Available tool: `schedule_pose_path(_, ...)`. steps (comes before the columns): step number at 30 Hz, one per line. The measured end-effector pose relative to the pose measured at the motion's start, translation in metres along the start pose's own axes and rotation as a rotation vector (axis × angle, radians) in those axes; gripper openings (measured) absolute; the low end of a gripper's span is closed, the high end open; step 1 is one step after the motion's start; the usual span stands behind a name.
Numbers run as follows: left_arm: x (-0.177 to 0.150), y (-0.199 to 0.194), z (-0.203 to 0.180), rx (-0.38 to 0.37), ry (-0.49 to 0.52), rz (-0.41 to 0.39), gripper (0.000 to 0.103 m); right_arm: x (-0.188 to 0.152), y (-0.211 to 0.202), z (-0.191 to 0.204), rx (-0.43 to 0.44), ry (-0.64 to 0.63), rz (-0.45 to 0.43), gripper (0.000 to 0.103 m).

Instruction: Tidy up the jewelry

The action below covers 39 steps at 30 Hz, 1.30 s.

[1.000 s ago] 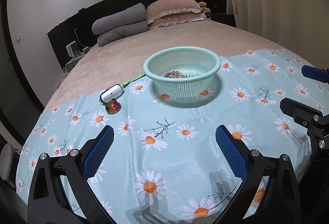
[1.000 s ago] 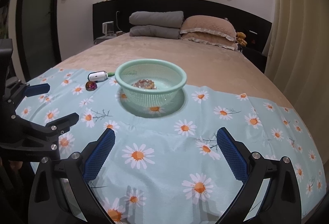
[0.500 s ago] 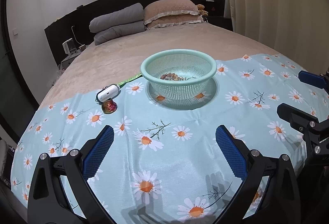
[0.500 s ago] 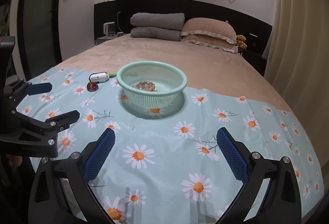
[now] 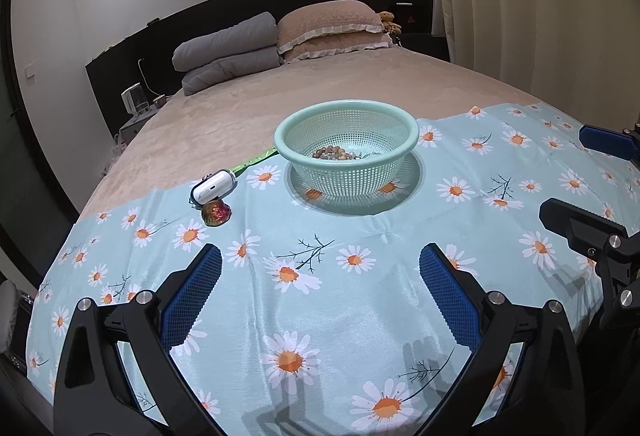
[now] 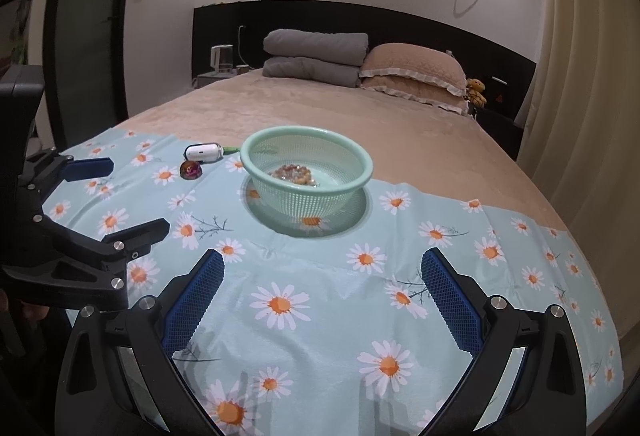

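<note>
Daisies cover the pale blue cloth (image 5: pixel 320 300) spread over the near end of the bed (image 5: pixel 256 108), and we go across it from left to right. Compared with half a second and a second ago, both views sit slightly further back and higher: the basket looks a little smaller and more of the cloth shows in front of us. Nothing on the cloth has shifted, so we judge this a small repositioning of our tools, not progress on the sorting itself.

Furthest left, our left hand-held gripper (image 5: pixel 320 276) hangs above the cloth with its blue pads wide apart and nothing between them. Beyond it lies a small white case (image 5: pixel 213 187) on its side, with a green strap (image 5: pixel 256 159) running from it toward the basket. Touching or just beside the case sits a round, glossy trinket (image 5: pixel 216 213), reddish with a gold shimmer, a jewelry piece outside the basket.

In the middle stands the mint-green basket (image 5: pixel 346 152), upright, its mesh walls see-through. At its bottom rests a cluster of brownish and pale beads (image 5: pixel 334 154), probably a bracelet or loose beads; too small to tell which.

To the right, our right hand-held gripper (image 6: pixel 322 276) is likewise spread open and empty, near the cloth's front edge. Whether the trinket belongs in the basket, the scene does not settle.
</note>
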State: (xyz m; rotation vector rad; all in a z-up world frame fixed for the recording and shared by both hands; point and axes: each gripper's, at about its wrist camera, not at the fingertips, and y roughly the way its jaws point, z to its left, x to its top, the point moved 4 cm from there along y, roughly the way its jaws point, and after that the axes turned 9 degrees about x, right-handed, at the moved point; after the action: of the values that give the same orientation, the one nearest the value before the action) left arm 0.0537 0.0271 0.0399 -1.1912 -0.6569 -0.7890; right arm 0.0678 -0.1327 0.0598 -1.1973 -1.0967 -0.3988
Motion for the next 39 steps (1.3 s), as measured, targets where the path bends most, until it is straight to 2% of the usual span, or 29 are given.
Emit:
schedule_pose_path(29,0.002,-0.016,0.005,0.02,0.01,-0.029,0.097,-0.001,-0.004,0.004,-0.003,-0.018,0.006,0.095)
schedule_pose_path(39,0.002,-0.023,-0.001,0.01,0.049,-0.048,0.097,-0.002,-0.003,0.002,-0.004,-0.02,0.013,0.095)
